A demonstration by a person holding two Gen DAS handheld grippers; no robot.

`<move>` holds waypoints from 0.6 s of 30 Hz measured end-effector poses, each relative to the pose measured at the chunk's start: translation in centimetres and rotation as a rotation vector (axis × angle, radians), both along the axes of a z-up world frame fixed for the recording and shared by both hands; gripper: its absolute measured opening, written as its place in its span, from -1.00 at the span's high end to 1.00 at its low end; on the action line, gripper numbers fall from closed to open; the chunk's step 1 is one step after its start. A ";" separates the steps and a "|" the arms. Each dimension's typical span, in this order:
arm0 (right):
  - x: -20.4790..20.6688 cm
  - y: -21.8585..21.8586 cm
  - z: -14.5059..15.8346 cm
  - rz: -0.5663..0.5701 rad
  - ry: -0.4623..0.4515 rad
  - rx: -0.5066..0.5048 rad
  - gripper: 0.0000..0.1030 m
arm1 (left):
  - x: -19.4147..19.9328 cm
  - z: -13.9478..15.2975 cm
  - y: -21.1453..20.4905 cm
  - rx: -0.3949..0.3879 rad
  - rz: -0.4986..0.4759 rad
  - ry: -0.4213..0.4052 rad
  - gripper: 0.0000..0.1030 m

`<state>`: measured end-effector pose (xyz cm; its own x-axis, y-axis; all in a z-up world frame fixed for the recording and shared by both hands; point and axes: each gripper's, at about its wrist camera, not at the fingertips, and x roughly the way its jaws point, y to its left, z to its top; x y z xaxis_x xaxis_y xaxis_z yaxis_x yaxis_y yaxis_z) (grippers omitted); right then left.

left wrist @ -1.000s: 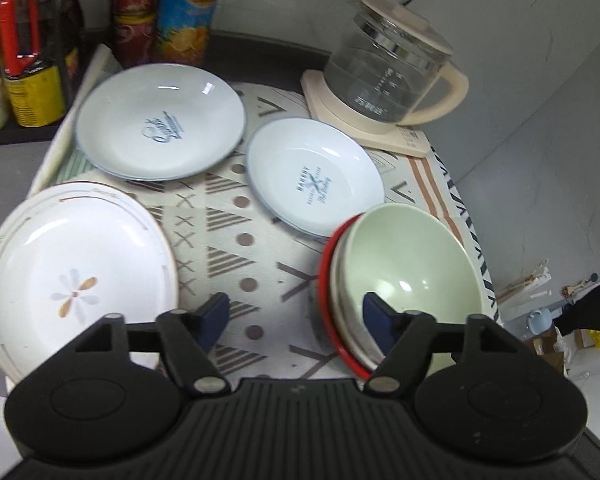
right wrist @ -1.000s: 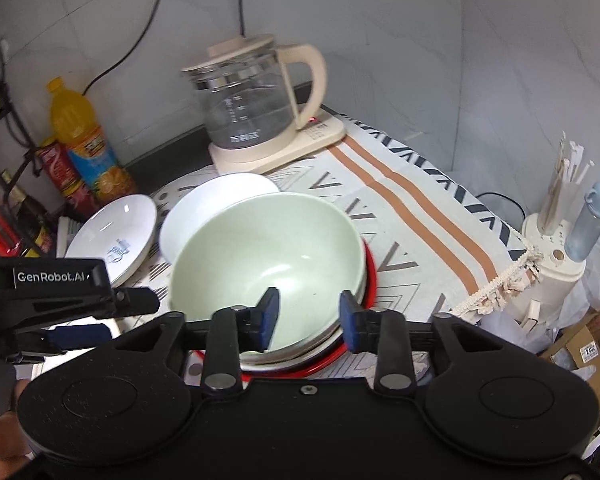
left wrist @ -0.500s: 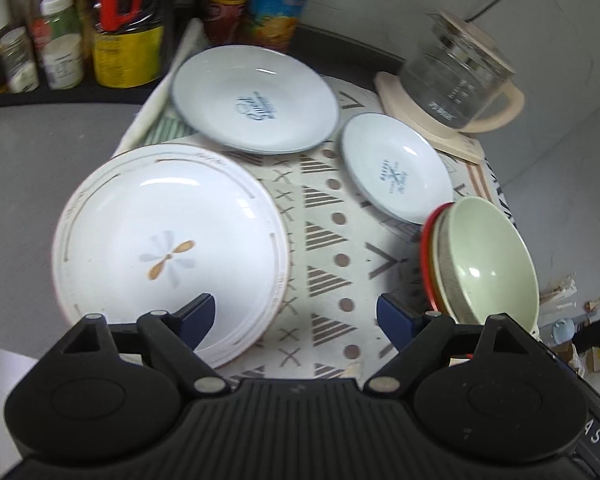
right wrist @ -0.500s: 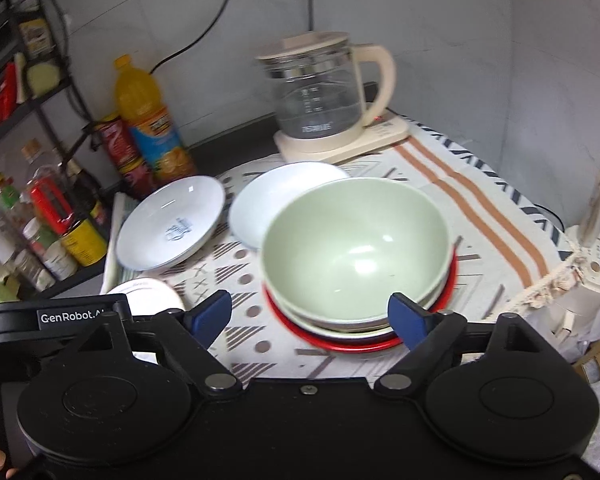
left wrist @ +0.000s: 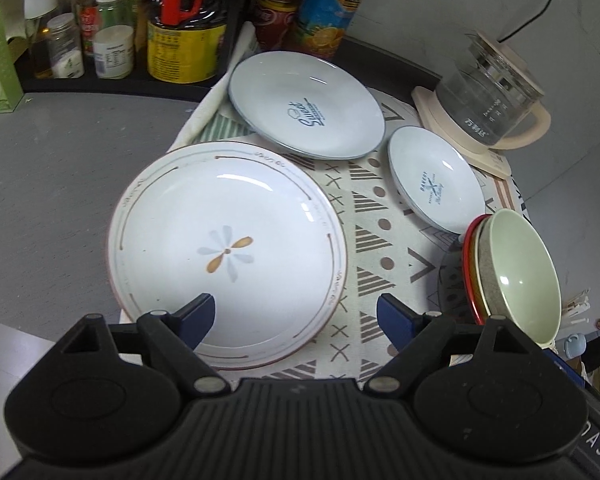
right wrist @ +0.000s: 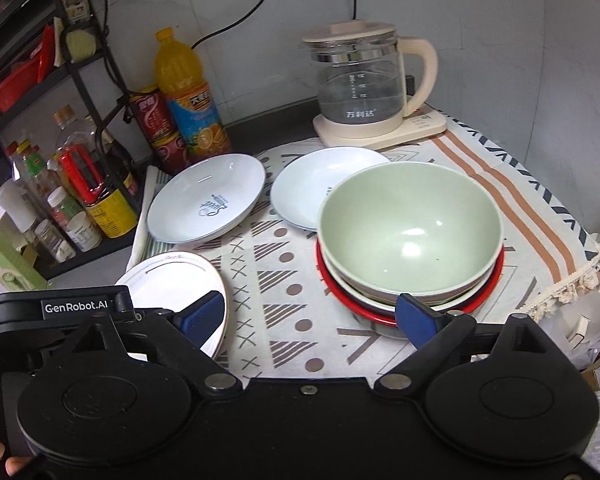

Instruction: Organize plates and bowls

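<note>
Two grippers, both with blue-padded fingers spread wide and nothing clamped. The left gripper (left wrist: 295,316) hangs over the near edge of the flower plate (left wrist: 226,254), its left pad above the plate's rim and its right pad over the patterned cloth (left wrist: 370,236); its jaws have just been opening, with only the plate's edge below them. The right gripper (right wrist: 310,316) has also just been opening its jaws; its right pad is close to the near side of the green bowl (right wrist: 410,232), clear of it, and bare cloth lies between the pads.

That green bowl tops a stack on a red plate (right wrist: 480,300) at the right of the cloth. Farther off lie the small plate (left wrist: 436,182), printed "BAKERY", and to its left the large pale plate (left wrist: 306,106), printed "Sweet". The left gripper's housing, seen from the right wrist, reads "GenRobot.AI".

Far right stands the glass kettle (right wrist: 360,84) with Chinese characters on its front. Far left are an orange juice bottle (right wrist: 186,92), a red can (right wrist: 154,120) and jars on a black rack (right wrist: 40,92), labels too small to read.
</note>
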<state>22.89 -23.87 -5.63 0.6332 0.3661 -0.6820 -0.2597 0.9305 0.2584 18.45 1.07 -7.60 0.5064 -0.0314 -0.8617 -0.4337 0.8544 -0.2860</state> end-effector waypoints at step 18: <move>1.6 5.8 -1.1 0.173 0.001 0.005 -0.80 | -0.7 -0.1 6.4 0.001 0.184 -0.068 -0.68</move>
<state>24.53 -18.04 -6.72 0.5595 0.4730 -0.6806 -0.4154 0.8706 0.2635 17.70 7.52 -7.73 0.5609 0.0676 -0.8251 -0.5622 0.7627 -0.3197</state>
